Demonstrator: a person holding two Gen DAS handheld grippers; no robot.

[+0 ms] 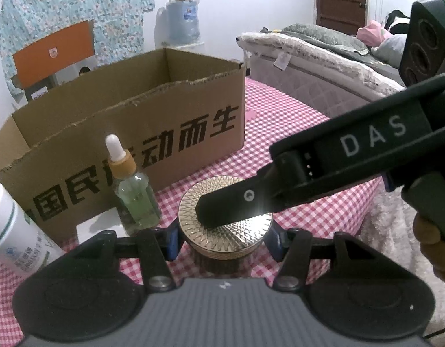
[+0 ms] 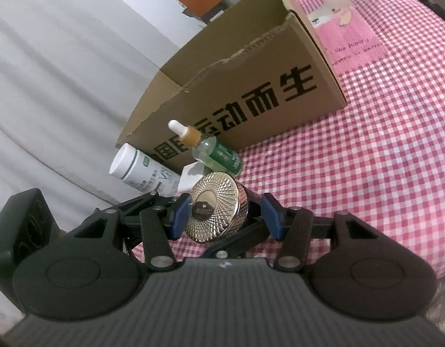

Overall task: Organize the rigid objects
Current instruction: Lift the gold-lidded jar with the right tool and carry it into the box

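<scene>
A round jar with a gold patterned lid [image 1: 222, 225] stands on the pink checked cloth. My left gripper [image 1: 223, 244] is closed around its dark body, blue pads on both sides. My right gripper [image 2: 226, 217] hovers above the jar's lid [image 2: 215, 211], its jaws open and wider than the lid; one of its fingers [image 1: 236, 205] lies over the lid in the left wrist view. A green dropper bottle [image 1: 132, 190] and a white bottle [image 1: 11, 231] stand to the left, in front of an open cardboard box [image 1: 153, 133].
A small white box [image 2: 190, 177] lies between the bottles and the jar. A bed [image 1: 323, 63] stands at the right, a water jug [image 1: 183, 20] behind the box. The checked cloth [image 2: 352, 173] stretches to the right of the box.
</scene>
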